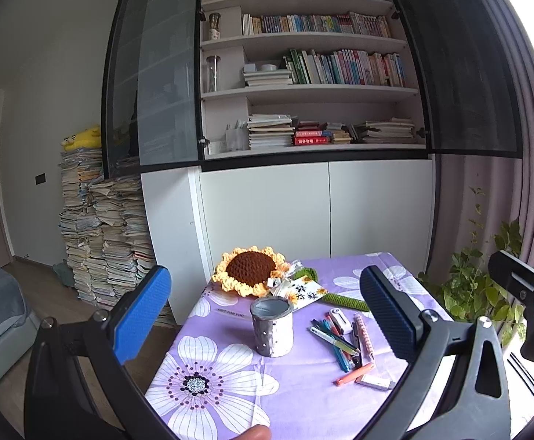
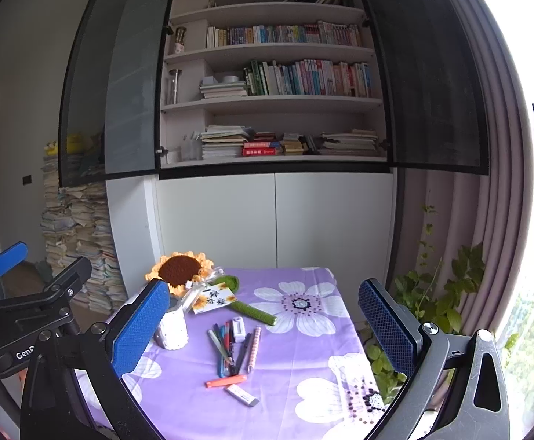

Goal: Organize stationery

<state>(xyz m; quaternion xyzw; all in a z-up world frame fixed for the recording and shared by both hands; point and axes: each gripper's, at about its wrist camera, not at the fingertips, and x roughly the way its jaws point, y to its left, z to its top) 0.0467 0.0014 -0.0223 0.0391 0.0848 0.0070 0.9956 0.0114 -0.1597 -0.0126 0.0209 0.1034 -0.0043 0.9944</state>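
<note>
A white pen holder cup (image 1: 271, 328) stands empty on the purple flowered tablecloth (image 1: 296, 396); it also shows in the right wrist view (image 2: 173, 330). To its right lies a loose pile of pens (image 1: 340, 337) (image 2: 232, 346), with an orange marker (image 1: 353, 373) (image 2: 226, 380) and a white eraser (image 1: 374, 382) (image 2: 243, 394) nearer me. My left gripper (image 1: 267, 315) is open and empty, held above the near side of the table. My right gripper (image 2: 263, 326) is open and empty, above the table's near right.
A crocheted sunflower (image 1: 250, 269) with a card (image 1: 303, 292) and green stem lies at the table's far edge. White cabinets and a bookshelf (image 1: 303, 73) stand behind. A plant (image 2: 432, 293) is at the right, paper stacks (image 1: 98, 238) at the left.
</note>
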